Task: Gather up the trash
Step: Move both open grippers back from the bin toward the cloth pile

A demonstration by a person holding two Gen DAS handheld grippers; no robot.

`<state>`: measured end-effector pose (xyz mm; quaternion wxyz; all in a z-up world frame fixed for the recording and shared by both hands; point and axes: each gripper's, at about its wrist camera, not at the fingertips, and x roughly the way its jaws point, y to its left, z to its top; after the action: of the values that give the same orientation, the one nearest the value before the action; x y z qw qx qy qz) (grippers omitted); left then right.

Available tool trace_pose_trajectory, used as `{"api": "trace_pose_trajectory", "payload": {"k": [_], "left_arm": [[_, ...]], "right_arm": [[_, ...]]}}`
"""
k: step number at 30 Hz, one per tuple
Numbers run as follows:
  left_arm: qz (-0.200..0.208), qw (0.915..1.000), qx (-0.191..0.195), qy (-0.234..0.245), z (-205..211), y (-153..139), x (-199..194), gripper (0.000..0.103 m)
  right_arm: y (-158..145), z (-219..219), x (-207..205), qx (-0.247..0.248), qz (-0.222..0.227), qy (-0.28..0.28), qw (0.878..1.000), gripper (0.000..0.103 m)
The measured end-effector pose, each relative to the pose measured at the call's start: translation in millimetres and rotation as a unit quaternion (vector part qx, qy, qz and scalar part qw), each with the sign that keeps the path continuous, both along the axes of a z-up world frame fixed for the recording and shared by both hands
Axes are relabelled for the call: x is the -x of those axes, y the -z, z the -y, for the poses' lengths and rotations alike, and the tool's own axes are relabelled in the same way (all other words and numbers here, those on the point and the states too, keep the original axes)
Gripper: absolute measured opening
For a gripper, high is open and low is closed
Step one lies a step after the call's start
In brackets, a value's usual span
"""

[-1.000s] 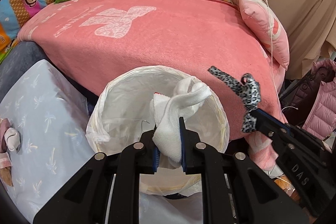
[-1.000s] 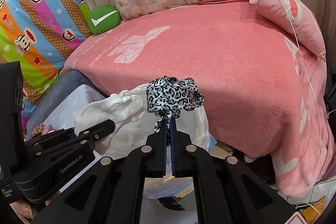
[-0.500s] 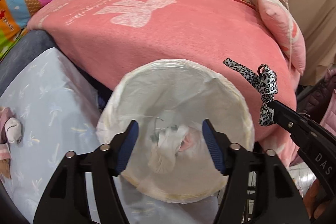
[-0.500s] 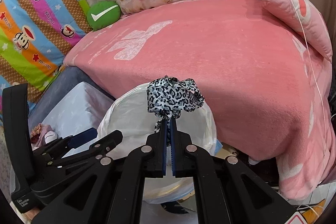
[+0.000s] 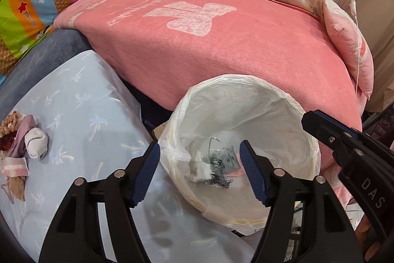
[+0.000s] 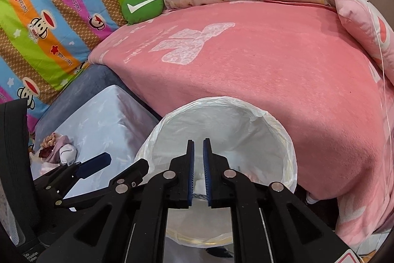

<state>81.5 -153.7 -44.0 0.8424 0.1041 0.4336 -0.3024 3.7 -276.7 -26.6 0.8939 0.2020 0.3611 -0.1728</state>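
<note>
Left wrist view: the left gripper (image 5: 199, 159) stands wide open with nothing between its blue pads. Directly ahead of and below it sits the trash bin (image 5: 246, 80), lined with a white plastic bag. At the bottom of the bin lie a white sock (image 5: 199, 168), a leopard-print fabric piece (image 5: 218, 173) and a grey label with a wire hook (image 5: 225, 158). To the left of the gripper, on a light blue palm-print sheet (image 5: 81, 115), lies a small pile of remaining items (image 5: 17, 139), including a rolled white sock. Beyond the bin spreads a pink blanket (image 5: 221, 46). The right gripper (image 5: 317, 123) enters from the right, over the bin's rim.

Right wrist view: the right gripper (image 6: 198, 147) is slightly parted, a narrow gap between its pads, and holds nothing. It is positioned over the trash bin (image 6: 221, 100), whose opening lies just ahead and below. The bin contents are largely hidden behind the fingers. The left gripper (image 6: 118, 162) appears at lower left, spread open. The pile of remaining items (image 6: 59, 147) lies further left on the blue sheet.
</note>
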Motion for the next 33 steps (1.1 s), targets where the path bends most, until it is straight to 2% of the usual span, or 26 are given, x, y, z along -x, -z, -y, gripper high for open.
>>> {"api": "trace_pose_trajectory", "payload": {"k": [1,3,5,22,33], "left_arm": [[-0.001,1.0,0.001,-0.004,-2,0,-1,0.068],[-0.002,1.0,0.004,-0.006,-5,0,-3,0.069],[0.0,1.0,0.003,-0.007,-7,-1,-4,0.069],[0.002,0.9998,0.013,-0.014,-22,-4,-8,0.069],[0.0,0.9992,0.022,-0.033,-45,-7,-13,0.069]], "right_arm": [[0,0,-1,0.001,-0.001,0.001,1.0,0.021],[-1,0,-1,0.0,0.0,0.003,1.0,0.026],[-1,0,-2,0.0,0.001,0.003,1.0,0.027],[-6,-12,-6,0.006,0.0,-0.006,1.0,0.029],[-12,-30,-12,0.015,-0.002,-0.019,1.0,0.029]]}}
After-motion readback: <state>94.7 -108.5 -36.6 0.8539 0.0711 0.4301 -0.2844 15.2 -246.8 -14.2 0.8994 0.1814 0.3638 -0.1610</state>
